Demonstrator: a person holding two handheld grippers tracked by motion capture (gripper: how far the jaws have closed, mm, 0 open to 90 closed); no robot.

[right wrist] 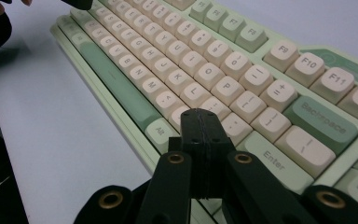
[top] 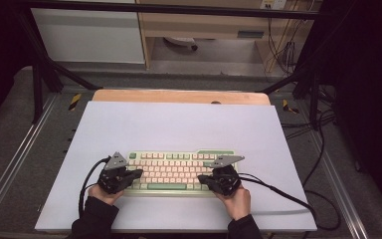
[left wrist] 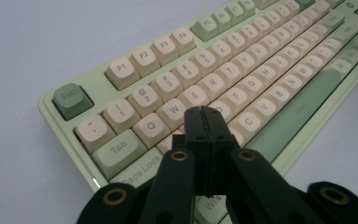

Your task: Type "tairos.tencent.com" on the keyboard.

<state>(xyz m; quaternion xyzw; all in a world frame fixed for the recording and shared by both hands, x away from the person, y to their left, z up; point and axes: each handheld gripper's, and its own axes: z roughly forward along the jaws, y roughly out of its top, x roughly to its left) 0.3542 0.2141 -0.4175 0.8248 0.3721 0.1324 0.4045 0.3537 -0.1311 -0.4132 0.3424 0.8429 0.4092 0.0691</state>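
A pale green keyboard (top: 179, 172) with cream and green keys lies on the white table top (top: 179, 129), near the front. My left gripper (top: 138, 174) rests over the keyboard's left end, jaws shut with nothing between them. In the left gripper view its tips (left wrist: 204, 113) hover above the keyboard (left wrist: 242, 79) near the A and S keys. My right gripper (top: 202, 179) sits over the right end, also shut and empty. In the right gripper view its tips (right wrist: 199, 115) stand over the keyboard (right wrist: 200, 60), close to the Alt key and the row above it.
The white top lies on a wooden table (top: 179, 96) whose far edge shows beyond it. Black cables (top: 278, 191) trail off to the right and over the table's front edge. Dark frame legs (top: 42, 74) stand at the back corners.
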